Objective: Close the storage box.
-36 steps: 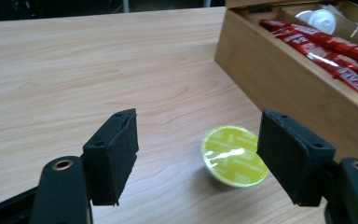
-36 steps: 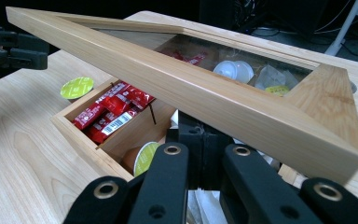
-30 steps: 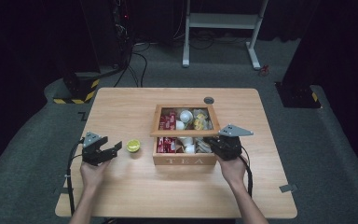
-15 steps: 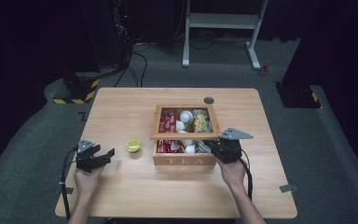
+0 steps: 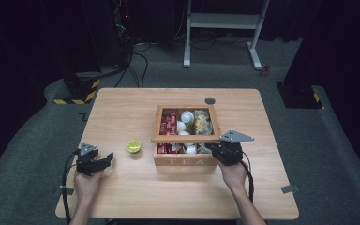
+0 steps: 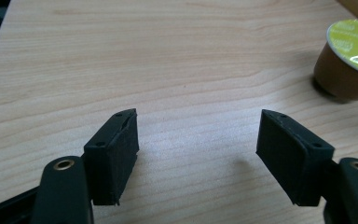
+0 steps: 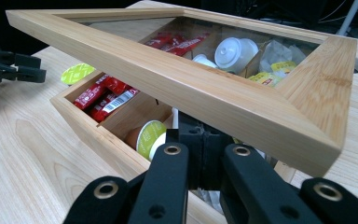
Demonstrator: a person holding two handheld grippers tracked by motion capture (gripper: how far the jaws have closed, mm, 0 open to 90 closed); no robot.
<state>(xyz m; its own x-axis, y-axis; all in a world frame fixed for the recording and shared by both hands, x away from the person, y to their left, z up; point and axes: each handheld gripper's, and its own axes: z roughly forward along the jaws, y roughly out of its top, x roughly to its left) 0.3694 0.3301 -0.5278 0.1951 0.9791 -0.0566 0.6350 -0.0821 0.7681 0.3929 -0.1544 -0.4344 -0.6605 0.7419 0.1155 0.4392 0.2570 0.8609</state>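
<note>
A wooden tea box (image 5: 185, 161) stands mid-table, its glass-windowed lid (image 5: 186, 138) tilted up at the front. My right gripper (image 5: 217, 150) is at the box's front right corner. In the right gripper view its jaws are shut (image 7: 205, 135), and the tips tuck under the lid's front rail (image 7: 191, 79), which hides them. A green-topped capsule (image 5: 133, 146) sits on the table left of the box. My left gripper (image 5: 95, 162) is open and empty, left of and nearer than that capsule (image 6: 347, 60). Bare wood lies between its fingers (image 6: 114, 154).
Inside the box are red sachets (image 7: 105, 98), white pods (image 7: 235, 51), yellow packets (image 7: 270, 77) and a green-lidded capsule (image 7: 147, 135). A round grommet (image 5: 210, 100) sits behind the box. The table's near edge (image 5: 168, 216) is close to both hands.
My left gripper has drawn back from the capsule toward the table's near left corner, staying open. The right gripper and the raised lid have barely moved.
</note>
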